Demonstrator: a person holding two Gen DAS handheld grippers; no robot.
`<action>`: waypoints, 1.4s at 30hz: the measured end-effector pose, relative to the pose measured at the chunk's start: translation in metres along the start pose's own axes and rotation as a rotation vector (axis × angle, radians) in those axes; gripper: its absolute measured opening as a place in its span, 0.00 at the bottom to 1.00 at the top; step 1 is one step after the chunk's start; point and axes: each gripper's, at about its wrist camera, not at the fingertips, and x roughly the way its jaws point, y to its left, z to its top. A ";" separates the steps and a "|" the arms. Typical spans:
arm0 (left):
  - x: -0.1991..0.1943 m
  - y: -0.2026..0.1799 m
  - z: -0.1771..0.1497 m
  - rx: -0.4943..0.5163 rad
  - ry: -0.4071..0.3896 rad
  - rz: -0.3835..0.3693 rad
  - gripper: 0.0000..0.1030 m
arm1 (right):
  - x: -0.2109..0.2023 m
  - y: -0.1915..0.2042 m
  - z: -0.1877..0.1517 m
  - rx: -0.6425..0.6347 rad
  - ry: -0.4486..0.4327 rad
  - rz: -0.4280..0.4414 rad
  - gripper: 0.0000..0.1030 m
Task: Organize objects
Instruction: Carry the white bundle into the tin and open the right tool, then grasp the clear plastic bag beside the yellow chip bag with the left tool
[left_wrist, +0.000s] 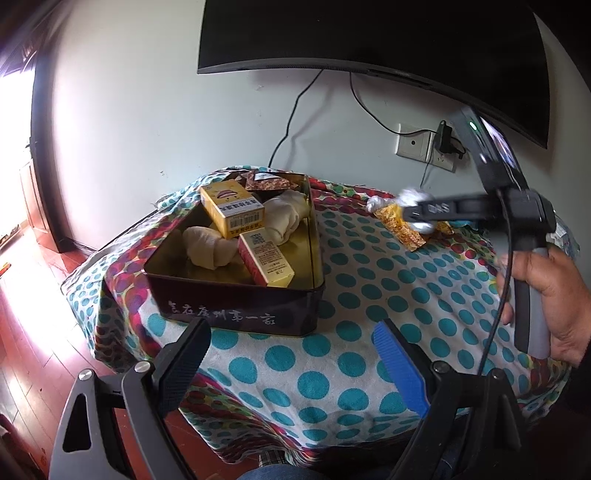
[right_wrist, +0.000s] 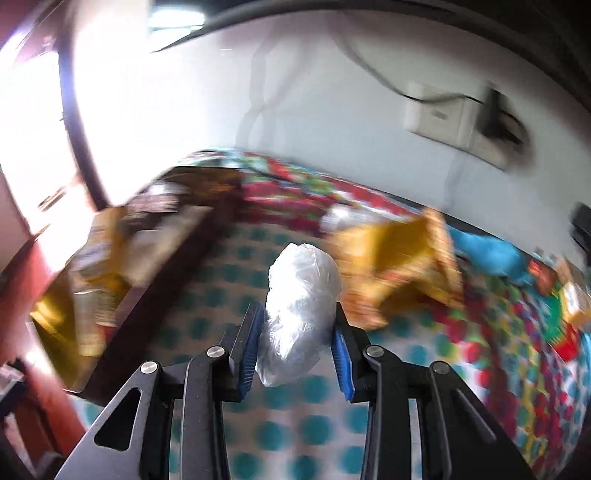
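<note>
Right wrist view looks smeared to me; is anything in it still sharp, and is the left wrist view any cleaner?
Right wrist view: the background streaks with motion blur, window glare blows out upper left; only the right tool and its clear plastic bundle stay crisp. Left wrist view: sharp on the tin and left tool, edges bowed by fisheye, window overexposed at left.

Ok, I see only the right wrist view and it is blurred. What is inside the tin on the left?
Observer: The tin holds a yellow box, a red box and pale cloth rolls.
Operator: And the left fingers, are they holding something?
Observer: No, the left gripper is open, with nothing between its fingers.
Operator: Is my plastic bag above the cloth?
Observer: Yes, the plastic bag is held above the dotted cloth.
</note>
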 end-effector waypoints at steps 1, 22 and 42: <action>-0.002 0.002 -0.001 -0.010 0.001 -0.002 0.90 | 0.001 0.013 0.002 -0.025 0.004 0.042 0.32; -0.007 0.038 -0.014 -0.116 0.040 0.052 0.90 | 0.012 0.149 0.012 -0.318 0.078 0.404 0.73; 0.008 -0.034 -0.015 0.043 0.047 -0.080 0.90 | 0.046 -0.150 -0.023 0.115 0.020 -0.413 0.95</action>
